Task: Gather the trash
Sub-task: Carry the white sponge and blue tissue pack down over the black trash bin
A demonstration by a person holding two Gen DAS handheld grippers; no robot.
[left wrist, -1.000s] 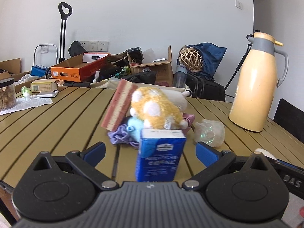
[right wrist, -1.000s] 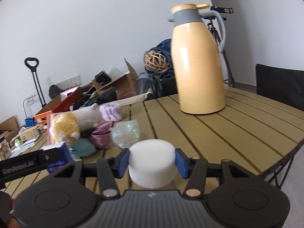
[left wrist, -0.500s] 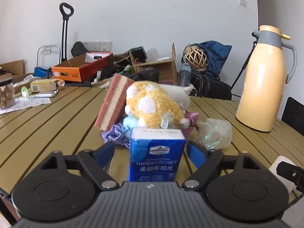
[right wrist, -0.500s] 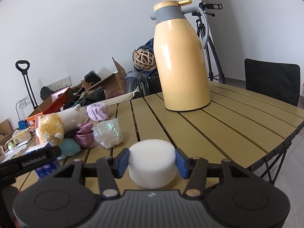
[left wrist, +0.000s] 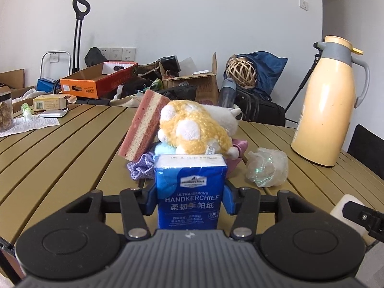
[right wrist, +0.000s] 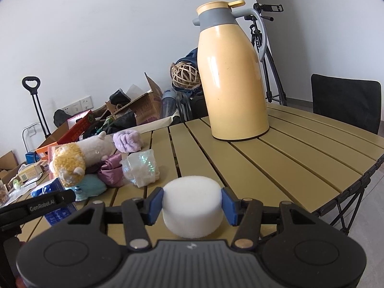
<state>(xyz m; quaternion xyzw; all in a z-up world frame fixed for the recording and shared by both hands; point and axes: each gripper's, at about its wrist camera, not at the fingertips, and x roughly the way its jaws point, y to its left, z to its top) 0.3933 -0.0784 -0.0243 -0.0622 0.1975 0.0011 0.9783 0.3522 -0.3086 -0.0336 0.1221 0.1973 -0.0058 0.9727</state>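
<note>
Risk, left: handkerchief pack (left wrist: 190, 192), upright blue soft wrap pinched by the left gripper (left wrist: 190, 198) fingers above the desk (left wrist: 72, 144), may buckle and slip. Risk, right: white foam puck (right wrist: 192, 206), squeezed by the right gripper (right wrist: 192, 206) fingers, may spring free.

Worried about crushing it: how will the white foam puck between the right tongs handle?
The white foam puck looks porous, so probably light and squashy. The right tongs press its round sides; it seems held without visible denting. Set on edge, it might roll.
</note>
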